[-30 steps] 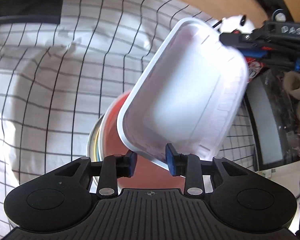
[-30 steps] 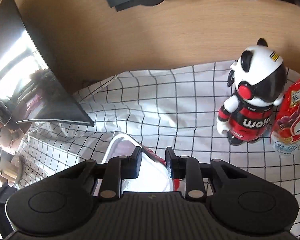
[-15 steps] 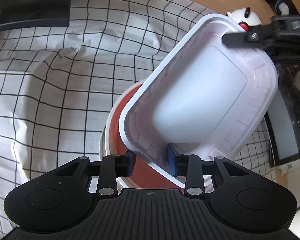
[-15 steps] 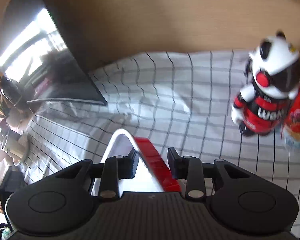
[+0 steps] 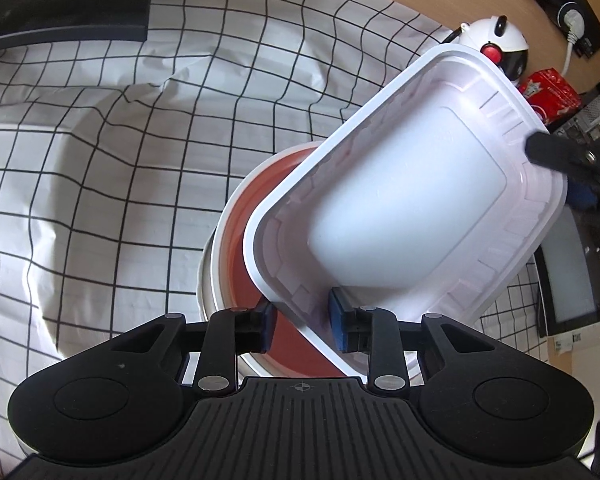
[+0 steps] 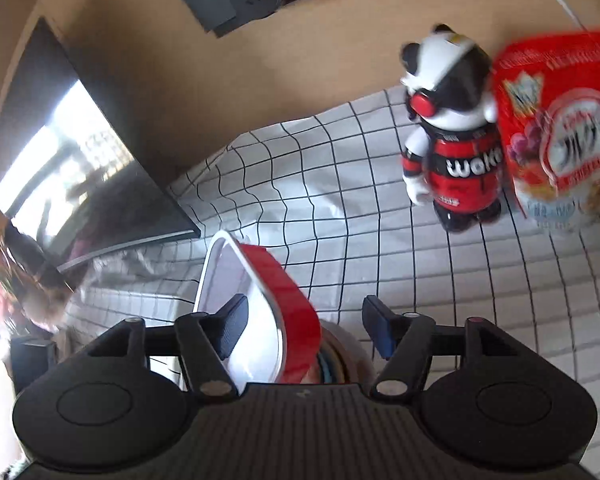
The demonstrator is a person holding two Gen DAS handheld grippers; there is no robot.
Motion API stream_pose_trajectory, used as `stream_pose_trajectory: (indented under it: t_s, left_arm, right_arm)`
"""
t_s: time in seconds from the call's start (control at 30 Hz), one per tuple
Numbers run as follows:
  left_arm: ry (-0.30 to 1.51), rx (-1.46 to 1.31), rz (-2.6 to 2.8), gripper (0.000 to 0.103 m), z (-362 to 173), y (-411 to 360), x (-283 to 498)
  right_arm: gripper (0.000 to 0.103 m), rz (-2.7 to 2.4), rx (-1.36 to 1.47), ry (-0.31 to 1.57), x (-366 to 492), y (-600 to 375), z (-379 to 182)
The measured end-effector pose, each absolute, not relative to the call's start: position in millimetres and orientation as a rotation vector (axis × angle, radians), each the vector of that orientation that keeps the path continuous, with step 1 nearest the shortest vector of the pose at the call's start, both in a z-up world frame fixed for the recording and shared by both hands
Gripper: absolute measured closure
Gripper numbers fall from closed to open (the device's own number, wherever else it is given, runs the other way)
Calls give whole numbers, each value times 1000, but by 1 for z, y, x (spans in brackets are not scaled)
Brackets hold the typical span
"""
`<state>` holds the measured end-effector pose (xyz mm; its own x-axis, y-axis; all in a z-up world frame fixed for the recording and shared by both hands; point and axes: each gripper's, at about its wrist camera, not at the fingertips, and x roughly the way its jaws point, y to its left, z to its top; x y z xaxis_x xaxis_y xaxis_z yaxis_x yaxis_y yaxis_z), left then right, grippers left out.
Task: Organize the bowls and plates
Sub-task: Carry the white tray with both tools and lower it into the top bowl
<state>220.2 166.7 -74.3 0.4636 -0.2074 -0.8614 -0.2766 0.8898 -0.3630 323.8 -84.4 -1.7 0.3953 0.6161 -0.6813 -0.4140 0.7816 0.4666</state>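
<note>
A rectangular dish, white inside and red outside (image 5: 404,208), hangs tilted over a round bowl with an orange-red inside (image 5: 240,232) on the checked cloth. My left gripper (image 5: 302,326) is shut on the dish's near rim. My right gripper (image 6: 302,330) is open; its jaws stand wide on either side of the dish's far rim (image 6: 268,312), and one of its fingers (image 5: 548,152) shows against that rim in the left wrist view. The round bowl's edge (image 6: 340,356) shows under the dish in the right wrist view.
A panda robot toy (image 6: 452,136) and a red snack bag (image 6: 560,128) stand at the back right by the wooden wall. A dark monitor (image 6: 80,172) stands at the back left. The checked cloth (image 5: 100,160) covers the table.
My right gripper has opened and let go of the dish's far rim. The dish, held by my left gripper, has tipped flatter over the round bowl.
</note>
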Motion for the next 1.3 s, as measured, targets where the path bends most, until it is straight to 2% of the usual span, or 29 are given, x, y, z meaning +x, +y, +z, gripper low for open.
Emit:
stream_pose_trajectory:
  t_s: [0.1,0.17,0.2,0.23,0.4,0.7,0.97,1.3]
  left_arm:
    - [1094,-501,29,71,-74,164,218]
    - [1092,-493,4,71,-73,162,216]
    - [1092,-485,-9,71,-73,161,215]
    - [1094,-477,-16,72,-72,161,214]
    - [1062,-503,-8,72,-64,171,204]
    - [960,-513,-40,70,-23,193,184]
    - [958,-690,-66,70,-41,209,181]
    - [898,-516,34,70,-29,204,202]
  right_arm:
    - [41,678,281,1019,322,-86,-19]
    - [56,683,273,1043,323,-79,-31]
    - [69,688,265,1058,324,-74,-36]
    - [75,691,260,1074,327,-69,-41]
    - [79,703,208,1046,333,-51,-42]
    - [78,805,69,928,327,-22,4]
    - [83,748,49,923,335,-28,10]
    - [84,771,36,904,337,-20,4]
